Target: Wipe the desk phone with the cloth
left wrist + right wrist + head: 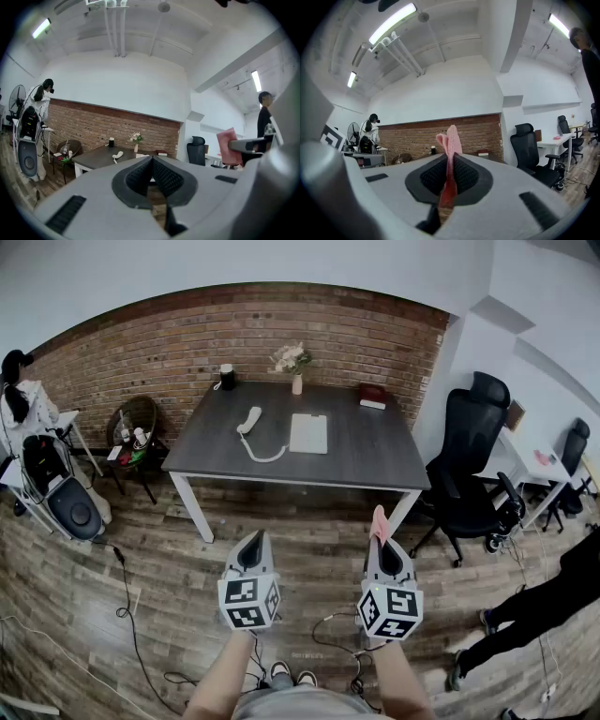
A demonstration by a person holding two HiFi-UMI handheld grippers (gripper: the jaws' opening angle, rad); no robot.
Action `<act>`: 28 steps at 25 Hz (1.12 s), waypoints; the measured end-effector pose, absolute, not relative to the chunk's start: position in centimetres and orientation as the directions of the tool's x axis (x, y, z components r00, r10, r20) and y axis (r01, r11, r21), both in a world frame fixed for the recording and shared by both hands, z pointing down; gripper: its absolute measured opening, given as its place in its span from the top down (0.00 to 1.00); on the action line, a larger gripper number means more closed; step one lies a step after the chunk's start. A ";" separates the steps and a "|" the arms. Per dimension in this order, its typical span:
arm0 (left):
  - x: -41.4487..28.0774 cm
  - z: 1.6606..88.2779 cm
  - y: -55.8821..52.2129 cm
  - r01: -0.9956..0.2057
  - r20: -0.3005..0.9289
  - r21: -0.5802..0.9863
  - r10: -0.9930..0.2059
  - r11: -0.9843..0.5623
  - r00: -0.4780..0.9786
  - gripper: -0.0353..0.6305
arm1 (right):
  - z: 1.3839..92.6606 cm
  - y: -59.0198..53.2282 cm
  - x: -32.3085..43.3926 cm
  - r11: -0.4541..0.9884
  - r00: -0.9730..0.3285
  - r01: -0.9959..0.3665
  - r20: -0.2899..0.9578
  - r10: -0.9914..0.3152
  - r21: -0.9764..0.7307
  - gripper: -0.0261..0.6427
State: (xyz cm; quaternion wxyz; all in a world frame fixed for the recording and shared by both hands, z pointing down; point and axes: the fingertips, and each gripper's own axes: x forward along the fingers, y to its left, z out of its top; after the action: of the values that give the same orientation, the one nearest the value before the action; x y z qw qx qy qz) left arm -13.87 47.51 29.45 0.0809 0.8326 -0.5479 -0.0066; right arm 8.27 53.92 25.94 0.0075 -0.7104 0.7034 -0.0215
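Although the cloth is pinched in the right claw, nothing suggests that wiping has begun. The person stands on the wooden floor, well short of the table, so the whole job is left: walk up, reach the phone, rub it down.

In the right gripper view the right claw is pressed onto the pink cloth, a fold of which stands up above the tips. The left claw is held alongside. In its own view the left claw is pressed together with nothing between its jaws.

The phone lies near the middle of the table, well apart from both claws and ahead of them. Its white handset lies off the base to the left, joined by a curling cord. The flat white slab I take for the base is small from here, so it may be something else.

Judging by this, the cloth hand has the longer reach to make.
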 end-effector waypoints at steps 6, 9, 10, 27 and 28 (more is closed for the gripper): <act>-13.9 29.5 47.3 -0.910 0.074 0.143 -0.912 -0.390 0.402 0.94 | 25.9 53.6 8.2 0.007 -0.008 -0.997 0.007 -1.000 -0.081 0.94; -14.1 29.7 46.7 -0.906 0.079 0.142 -0.908 -0.398 0.411 0.94 | 25.9 53.0 7.9 0.014 -0.015 -0.995 0.009 -1.000 -0.096 0.93; -14.2 29.9 46.5 -0.906 0.080 0.142 -0.907 -0.400 0.413 0.94 | 26.0 52.9 7.8 0.013 -0.014 -0.995 0.010 -1.000 -0.095 0.93; -16.2 31.5 41.1 -0.894 0.092 0.177 -0.898 -0.411 0.430 0.94 | 27.7 49.0 7.2 -0.073 0.068 -0.993 0.047 -0.997 -0.090 0.93; -16.2 31.7 40.8 -0.895 0.097 0.180 -0.898 -0.409 0.429 0.94 | 27.8 48.7 7.2 -0.074 0.070 -0.993 0.051 -0.996 -0.092 0.93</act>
State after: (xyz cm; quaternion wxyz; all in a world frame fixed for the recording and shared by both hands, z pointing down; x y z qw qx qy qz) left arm -16.21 40.80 31.72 0.1023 0.8392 -0.5341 -0.0075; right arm 7.23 48.69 27.83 0.0161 -0.7312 0.6802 -0.0502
